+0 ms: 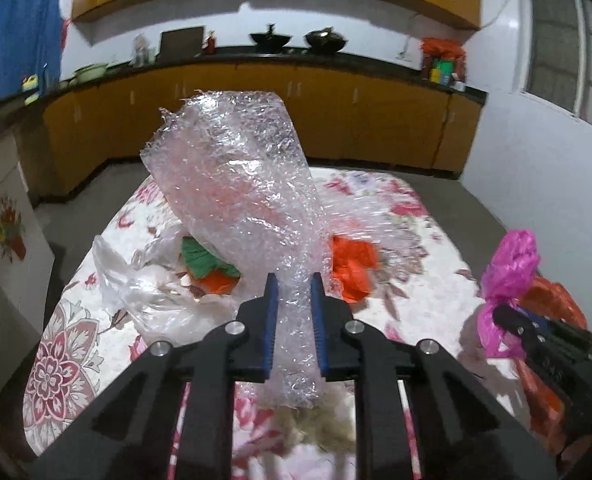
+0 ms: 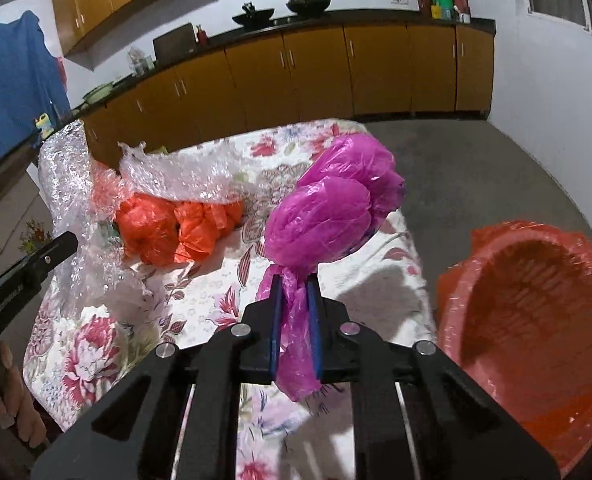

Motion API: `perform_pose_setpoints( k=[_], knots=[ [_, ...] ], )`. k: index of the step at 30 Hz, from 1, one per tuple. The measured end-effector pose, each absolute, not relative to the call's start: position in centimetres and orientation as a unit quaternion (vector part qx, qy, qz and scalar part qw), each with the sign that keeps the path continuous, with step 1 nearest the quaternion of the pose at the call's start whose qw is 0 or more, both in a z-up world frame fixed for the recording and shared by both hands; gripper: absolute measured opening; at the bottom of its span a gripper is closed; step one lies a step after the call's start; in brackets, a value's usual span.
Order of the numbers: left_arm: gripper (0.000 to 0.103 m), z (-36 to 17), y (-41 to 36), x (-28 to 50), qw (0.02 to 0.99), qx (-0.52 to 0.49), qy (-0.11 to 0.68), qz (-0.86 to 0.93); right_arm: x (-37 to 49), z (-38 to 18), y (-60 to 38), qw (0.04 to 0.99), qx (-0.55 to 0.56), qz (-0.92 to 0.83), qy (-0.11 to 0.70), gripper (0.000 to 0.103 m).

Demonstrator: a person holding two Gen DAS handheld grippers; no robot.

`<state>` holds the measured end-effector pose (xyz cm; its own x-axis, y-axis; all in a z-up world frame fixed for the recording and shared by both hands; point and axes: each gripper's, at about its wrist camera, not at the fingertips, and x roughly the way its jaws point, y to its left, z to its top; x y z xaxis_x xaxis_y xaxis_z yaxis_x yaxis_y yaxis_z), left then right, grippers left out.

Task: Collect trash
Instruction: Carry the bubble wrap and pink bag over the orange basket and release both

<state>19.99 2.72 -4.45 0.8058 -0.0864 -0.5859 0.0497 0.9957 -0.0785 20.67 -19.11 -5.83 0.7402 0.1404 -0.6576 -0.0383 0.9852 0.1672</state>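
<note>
L tool clamped on bubble wrap, R tool pinching pink bag by its neck, both lifted off desk, prob. for orange-lined bin just right of R tool.

Orange bin cut off at right edge.

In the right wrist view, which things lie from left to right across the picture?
Clear crinkled bubble wrap → orange plastic bags → magenta plastic bag → orange-lined basket.
</note>
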Motion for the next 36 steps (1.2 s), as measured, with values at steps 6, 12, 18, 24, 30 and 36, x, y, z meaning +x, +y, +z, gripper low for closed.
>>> perform_pose_setpoints(
  k=[6, 12, 18, 24, 30, 36],
  knots=[
    [0.017, -2.8, 0.2, 17.6, 0.952, -0.029, 0.291, -0.096, 18.4, -4.4, -21.2, 0.938, 0.078, 0.029, 0.337, 0.013],
    [0.017, -1.8, -4.3, 16.4, 0.944, -0.017, 0.289, -0.158, 15.7, -3.6, -24.8, 0.942, 0.079, -0.012, 0.326, 0.013],
    [0.017, -2.0, -10.5, 15.6, 0.928, 0.002, 0.293, -0.231, 12.8, -3.8, -30.1, 0.938, 0.096, -0.076, 0.324, 0.013],
    [0.017, -3.2, -16.7, 15.1, 0.905, 0.025, 0.303, -0.299, 10.3, -4.0, -33.6, 0.933, 0.111, -0.121, 0.321, 0.013],
    [0.017, -4.8, -21.1, 15.4, 0.884, 0.040, 0.320, -0.337, 9.1, -3.7, -35.3, 0.932, 0.119, -0.136, 0.314, 0.013],
    [0.017, -6.2, -23.0, 15.3, 0.873, 0.050, 0.332, -0.353, 8.5, -3.8, -36.4, 0.931, 0.130, -0.143, 0.309, 0.013]
  ],
)
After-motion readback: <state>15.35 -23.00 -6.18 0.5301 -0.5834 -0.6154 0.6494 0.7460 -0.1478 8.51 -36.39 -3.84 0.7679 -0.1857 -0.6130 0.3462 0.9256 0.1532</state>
